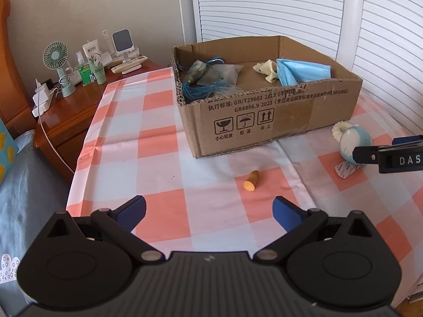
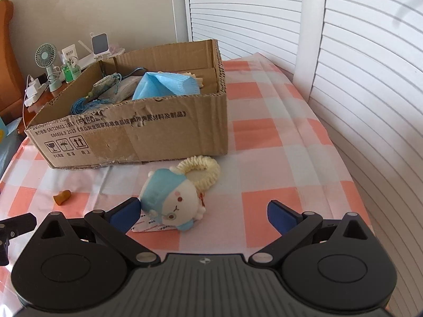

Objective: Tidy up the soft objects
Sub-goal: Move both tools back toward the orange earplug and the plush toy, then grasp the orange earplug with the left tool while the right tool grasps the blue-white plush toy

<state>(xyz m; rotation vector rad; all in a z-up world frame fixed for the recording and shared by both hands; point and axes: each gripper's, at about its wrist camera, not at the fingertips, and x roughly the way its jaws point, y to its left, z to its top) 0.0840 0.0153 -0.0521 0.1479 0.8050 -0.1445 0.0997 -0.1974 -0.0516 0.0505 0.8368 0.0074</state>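
**Risk notes: plush pickup beside the carton**

The right gripper (image 2: 203, 212) stands wide open and holds nothing. Its left finger pad (image 2: 126, 215) lies against the plush toy (image 2: 171, 198), while the right pad is well apart from it. The toy lies on the checked cloth (image 2: 264, 206) just in front of the cardboard box (image 2: 158, 134), on top of a paper tag (image 2: 150, 227), with a cream scrunchie (image 2: 201, 170) touching its far side.

Probable faults:
- Off-centre closure: the toy sits toward the left pad, so closing may push it sideways instead of clamping it.
- The tag or the scrunchie may be caught and dragged along.
- A soft body compresses; a shallow grip may slip during the lift over the box wall.

The left gripper (image 1: 210, 211) is also wide open and empty. It hovers near the orange foam piece (image 1: 251, 181), which is small and could roll away if nudged.
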